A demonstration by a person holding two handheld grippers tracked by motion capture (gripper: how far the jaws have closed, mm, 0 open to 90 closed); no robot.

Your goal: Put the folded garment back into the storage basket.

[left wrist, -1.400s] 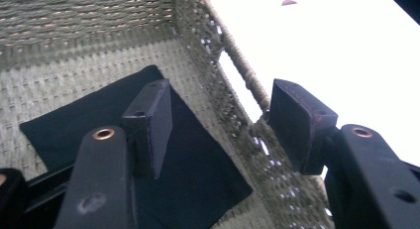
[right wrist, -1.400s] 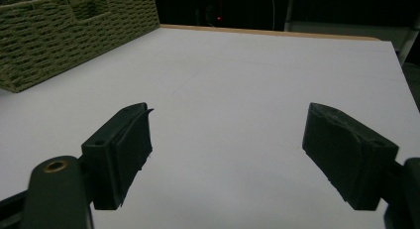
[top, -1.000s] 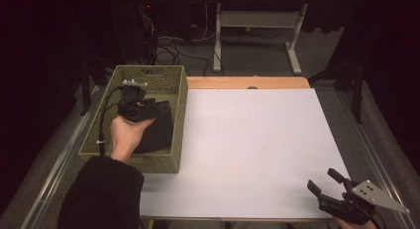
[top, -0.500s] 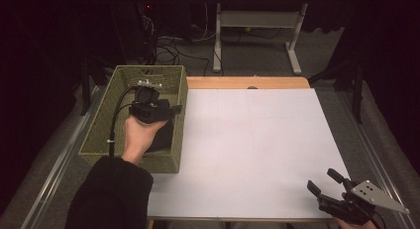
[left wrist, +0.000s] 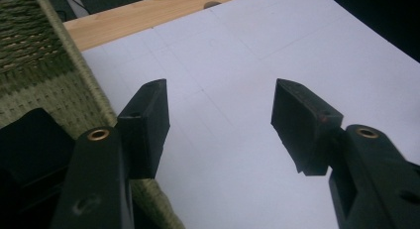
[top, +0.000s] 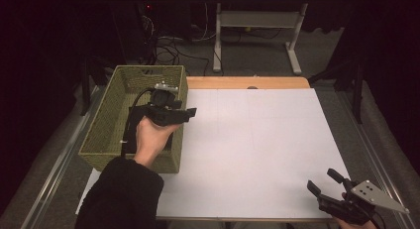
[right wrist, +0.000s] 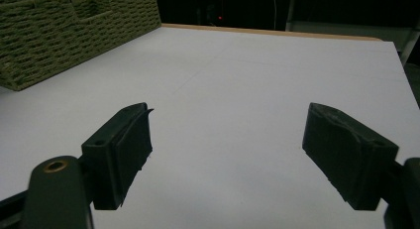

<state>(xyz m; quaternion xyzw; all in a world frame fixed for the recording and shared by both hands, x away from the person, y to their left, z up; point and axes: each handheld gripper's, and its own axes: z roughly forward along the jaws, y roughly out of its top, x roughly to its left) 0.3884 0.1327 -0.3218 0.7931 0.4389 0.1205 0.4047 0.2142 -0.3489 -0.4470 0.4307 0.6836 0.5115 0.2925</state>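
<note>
Two claws, both spread and empty: the left claw (top: 190, 111) hovers over the woven basket's (top: 106, 121) right rim, the right claw (top: 324, 183) at the bench's (top: 257, 140) near right corner. It seems a between-grasps step; next, the left claw likely must dip back inside the basket for the dark object (top: 132, 132).

So the left gripper (left wrist: 218, 125) has its two black jaws spread apart with nothing between them, just white table surface (left wrist: 277, 55) showing through the gap. Off to the left is the woven green basket (left wrist: 44, 75), its rim running right beside the left-hand jaw (that jaw overlaps the rim). Something black (left wrist: 29, 144) sits inside the basket at the lower left, can't tell what. A strip of bare wood table edge (left wrist: 148, 13) runs along the top.
</note>
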